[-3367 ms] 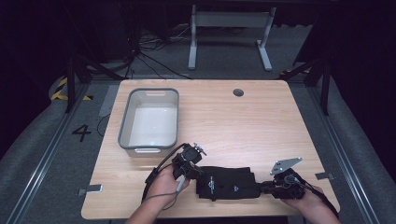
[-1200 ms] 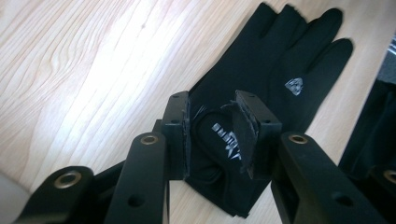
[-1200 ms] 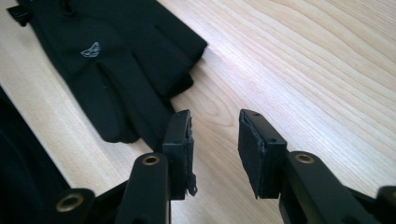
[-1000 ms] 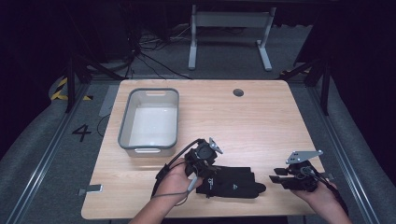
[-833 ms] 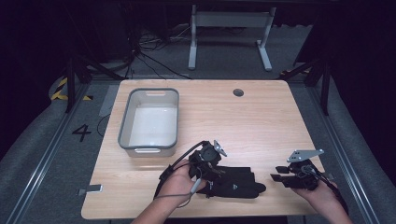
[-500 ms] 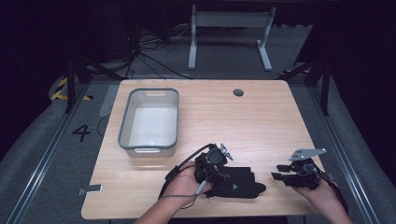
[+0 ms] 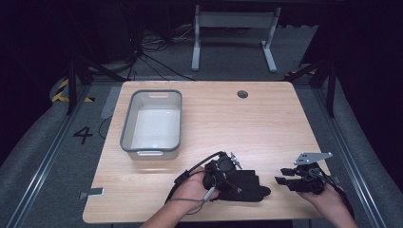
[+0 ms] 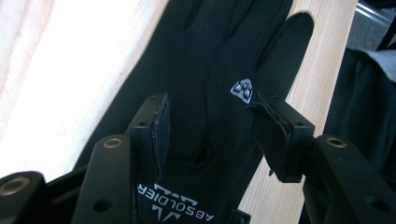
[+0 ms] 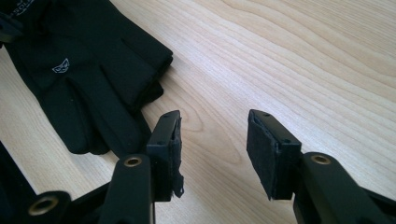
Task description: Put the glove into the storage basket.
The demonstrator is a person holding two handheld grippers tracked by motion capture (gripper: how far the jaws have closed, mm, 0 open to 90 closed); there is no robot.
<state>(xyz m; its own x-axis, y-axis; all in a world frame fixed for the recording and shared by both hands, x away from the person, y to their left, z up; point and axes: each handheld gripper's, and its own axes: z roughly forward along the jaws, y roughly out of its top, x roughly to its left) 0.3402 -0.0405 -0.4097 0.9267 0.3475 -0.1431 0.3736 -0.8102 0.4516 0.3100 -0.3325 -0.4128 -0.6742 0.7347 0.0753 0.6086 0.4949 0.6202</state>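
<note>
My left gripper (image 8: pixel 208 126) hangs over a black glove (image 8: pixel 224 60) that lies flat on the wooden table (image 7: pixel 228 123). Its jaws stand wide apart, one to each side of the glove's back, with the small white emblem (image 8: pixel 242 88) just inside the right-hand jaw. White lettering on the cuff (image 8: pixel 175 213) shows between the jaw bases. The glove's fingers stretch away ahead of the jaws; whether the pads touch the fabric I cannot tell.

My right gripper (image 9: pixel 212 149) is held low over bare wood, jaws wide and empty. The glove's fingertips (image 9: pixel 88 135) lie just beside and ahead of my left-hand jaw, apart from it; nothing sits between the pads.

In the high view, the glove (image 7: pixel 244 187) rests near the table's front edge, between my two grippers, with the left gripper (image 7: pixel 223 168) over its cuff end and the right gripper (image 7: pixel 287 176) near its finger end. A grey tub (image 7: pixel 128 135) with a white interior stands well beyond the left gripper's jaws, toward the far left of the table. A round cable port (image 7: pixel 243 94) lies near the far edge.
</note>
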